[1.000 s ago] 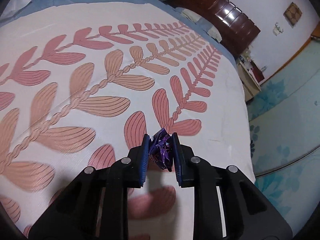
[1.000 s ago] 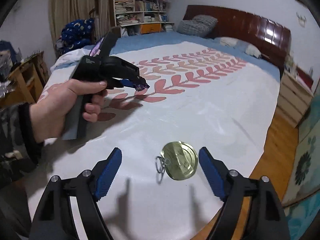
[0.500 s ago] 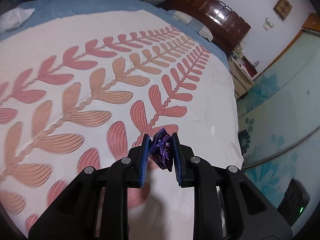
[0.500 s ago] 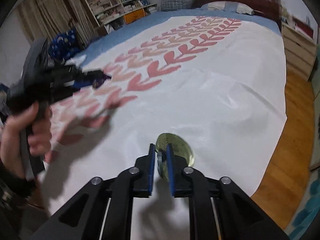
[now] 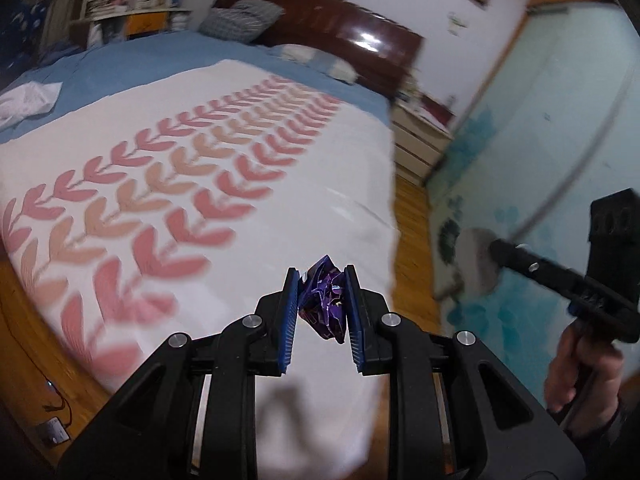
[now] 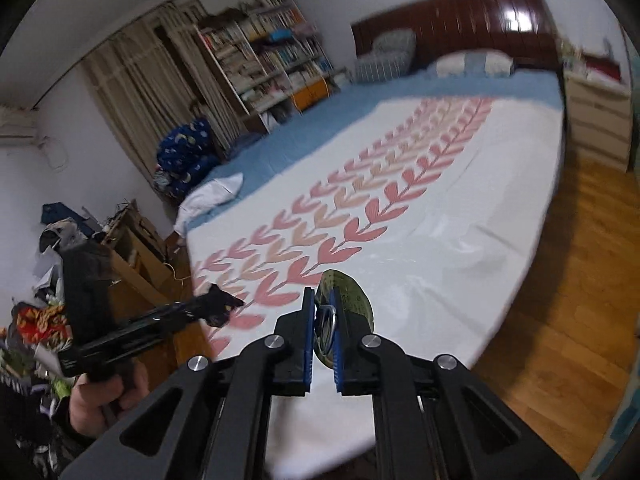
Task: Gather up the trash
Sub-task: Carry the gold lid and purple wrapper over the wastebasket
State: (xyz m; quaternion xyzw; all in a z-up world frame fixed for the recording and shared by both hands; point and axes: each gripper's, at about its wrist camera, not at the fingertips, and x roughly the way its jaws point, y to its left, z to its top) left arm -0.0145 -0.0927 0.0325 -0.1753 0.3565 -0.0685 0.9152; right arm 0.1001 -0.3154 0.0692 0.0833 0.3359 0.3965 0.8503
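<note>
Above the foot end of the bed (image 5: 352,184), the left gripper (image 5: 323,304) is clamped on a crumpled purple wrapper (image 5: 326,304). The wrapper sits between the two blue pads (image 5: 291,316), pressed from both sides, and its upper tip sticks out a little past the fingertips. It is held up in the air, not touching the bedcover.

The right gripper (image 6: 322,336) is closed on a round golden can lid (image 6: 352,300). The pads hold the lid near its edge, at the place where the metal pull ring (image 6: 326,326) hangs, and the ring shows in the narrow gap between the pads. The lid stands nearly upright and is lifted off the bed, with the white cover behind it. In the left wrist view the same lid (image 5: 476,264) is seen blurred at the tip of the right gripper (image 5: 500,250), to the right of the bed and in front of a pale blue flowered surface (image 5: 540,128). The right hand (image 5: 580,372) grips the handle below.

In the right wrist view the left gripper (image 6: 224,304) is at the left, beside the bed's corner, with the left hand (image 6: 104,396) around its handle. The white bedcover with rows of pink and peach leaves (image 6: 360,216) lies flat over a blue sheet (image 6: 312,120). A dark wooden headboard (image 6: 460,24), a bookshelf (image 6: 272,52) and a wooden floor (image 6: 560,280) are around it.
</note>
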